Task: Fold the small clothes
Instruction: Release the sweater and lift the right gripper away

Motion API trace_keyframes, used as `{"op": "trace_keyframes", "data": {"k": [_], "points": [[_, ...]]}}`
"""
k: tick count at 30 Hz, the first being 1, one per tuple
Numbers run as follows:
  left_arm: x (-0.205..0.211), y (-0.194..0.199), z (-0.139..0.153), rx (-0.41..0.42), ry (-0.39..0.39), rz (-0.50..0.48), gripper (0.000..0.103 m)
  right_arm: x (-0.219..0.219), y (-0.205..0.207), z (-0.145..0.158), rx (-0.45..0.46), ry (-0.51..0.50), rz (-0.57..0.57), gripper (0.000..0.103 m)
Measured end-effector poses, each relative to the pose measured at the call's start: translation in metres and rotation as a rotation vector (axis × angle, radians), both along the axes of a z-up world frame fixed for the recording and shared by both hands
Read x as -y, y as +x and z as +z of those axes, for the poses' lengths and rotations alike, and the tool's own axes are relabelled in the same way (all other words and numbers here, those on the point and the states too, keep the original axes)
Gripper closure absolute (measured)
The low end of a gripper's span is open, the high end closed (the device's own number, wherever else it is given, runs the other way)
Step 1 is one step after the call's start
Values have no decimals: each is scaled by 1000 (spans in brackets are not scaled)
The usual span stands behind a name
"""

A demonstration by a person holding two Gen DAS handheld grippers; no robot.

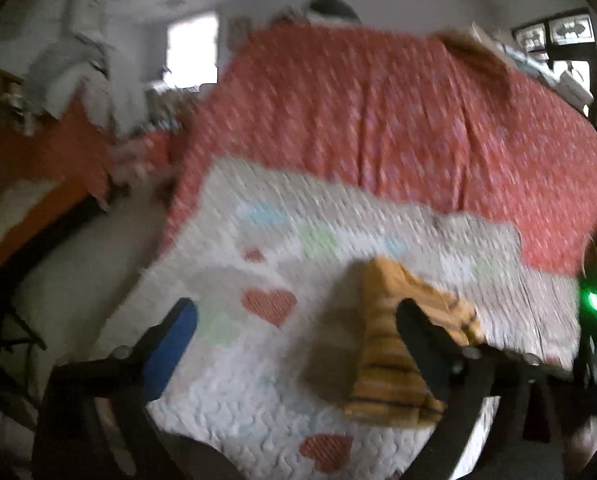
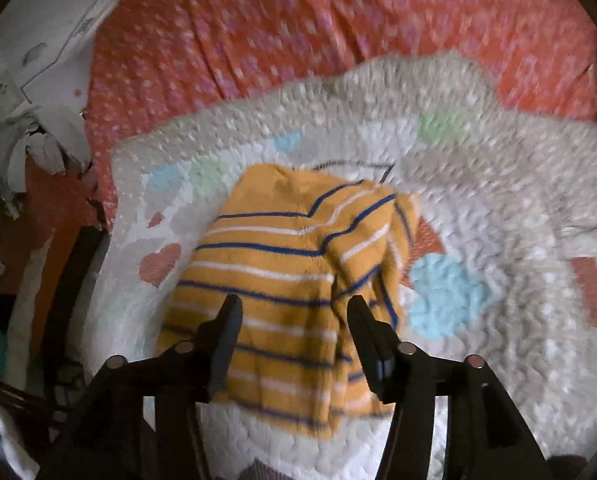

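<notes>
A small orange garment with blue and white stripes lies partly folded on a white quilted mat with coloured hearts. It also shows in the left wrist view, right of centre. My right gripper is open and empty, just above the garment's near half, one finger on each side. My left gripper is open wide and empty; its right finger is in front of the garment and its blue-padded left finger is over the mat. Both views are blurred.
The mat lies on a bed with a red dotted sheet. White boxes and paper sit off the bed's left edge. Piled cloth and orange furniture stand to the left. A green light glows at the right.
</notes>
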State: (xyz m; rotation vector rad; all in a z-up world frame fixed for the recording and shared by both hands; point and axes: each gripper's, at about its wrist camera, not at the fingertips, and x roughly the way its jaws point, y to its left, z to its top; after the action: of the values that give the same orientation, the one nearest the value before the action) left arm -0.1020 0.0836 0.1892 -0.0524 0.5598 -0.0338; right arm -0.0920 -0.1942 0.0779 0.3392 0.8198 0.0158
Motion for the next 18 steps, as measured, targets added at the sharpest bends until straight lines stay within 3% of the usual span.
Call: {"op": "trace_keyframes", "data": {"k": [2, 5, 11, 18], "points": [[0, -11, 13, 42, -4, 19, 0, -7, -15, 6, 13, -11, -11, 41], [1, -16, 19, 22, -1, 20, 0, -12, -34, 2, 6, -8, -24, 40], [15, -22, -7, -102, 75, -28, 0, -23, -54, -14, -46, -36, 2, 39], [36, -35, -38, -236, 93, -107, 0, -36, -65, -24, -72, -94, 33, 38]]}}
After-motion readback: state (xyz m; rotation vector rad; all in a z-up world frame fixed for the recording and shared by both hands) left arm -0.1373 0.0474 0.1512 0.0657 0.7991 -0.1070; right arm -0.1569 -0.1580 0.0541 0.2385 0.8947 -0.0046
